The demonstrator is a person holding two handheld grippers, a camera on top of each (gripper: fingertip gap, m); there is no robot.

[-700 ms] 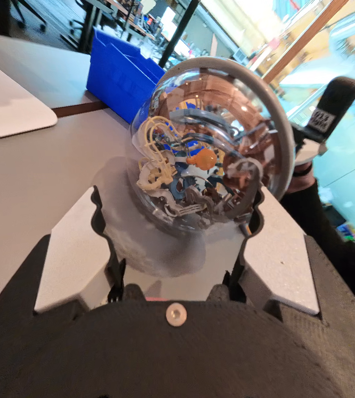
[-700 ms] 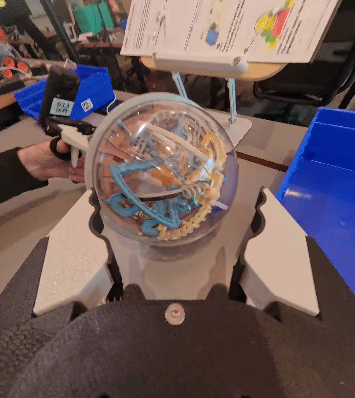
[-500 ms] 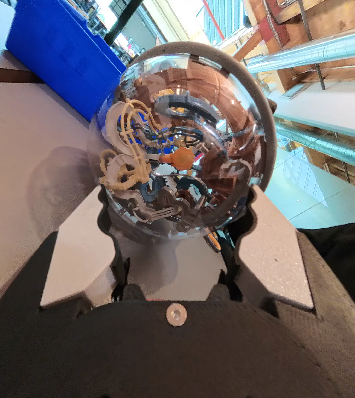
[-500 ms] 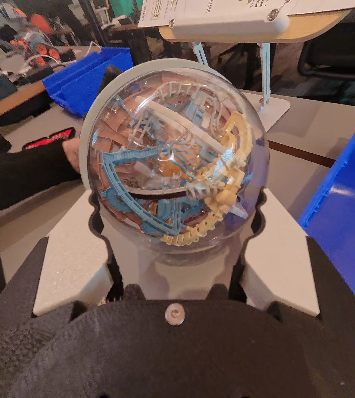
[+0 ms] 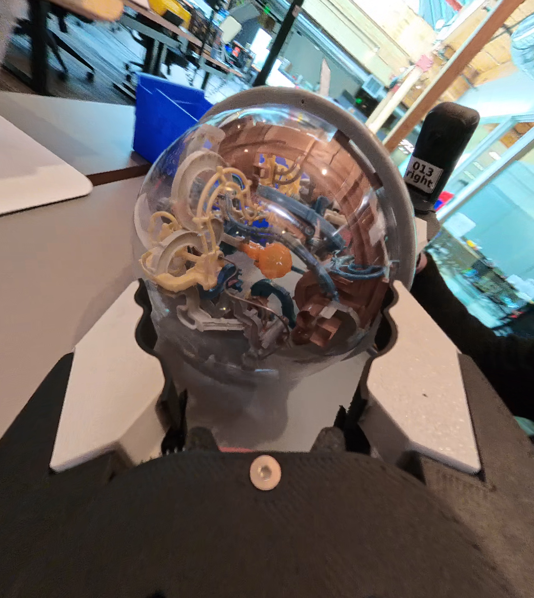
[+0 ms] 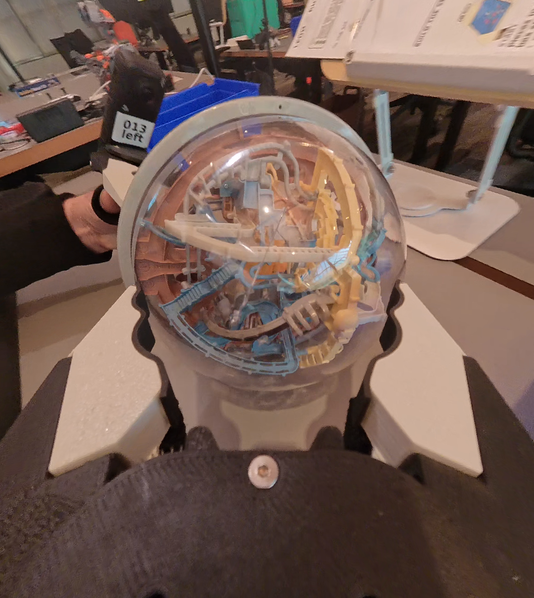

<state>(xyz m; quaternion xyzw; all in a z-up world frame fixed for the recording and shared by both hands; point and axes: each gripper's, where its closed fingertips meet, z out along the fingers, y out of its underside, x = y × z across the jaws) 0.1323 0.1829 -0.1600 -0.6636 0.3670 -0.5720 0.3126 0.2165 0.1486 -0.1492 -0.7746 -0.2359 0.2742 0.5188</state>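
A clear plastic maze ball with a grey rim and coloured tracks inside sits between the fingers of both grippers, which face each other across it. My left gripper is shut on the ball's lower half, fingers pressing both sides. My right gripper is shut on the same ball from the opposite side. The right gripper's black handle shows behind the ball in the left wrist view. The left gripper's handle and a hand show in the right wrist view. I cannot tell whether the ball touches the table.
The grey table lies under the ball. A blue bin stands behind it, and a white stand base is at the left. A document stand with its white base stands at the back right. Another blue bin is behind the left gripper.
Both grippers have closed in on the ball from open positions. The left view tilted upward half a second ago and is level again. The ball has turned between the fingers.
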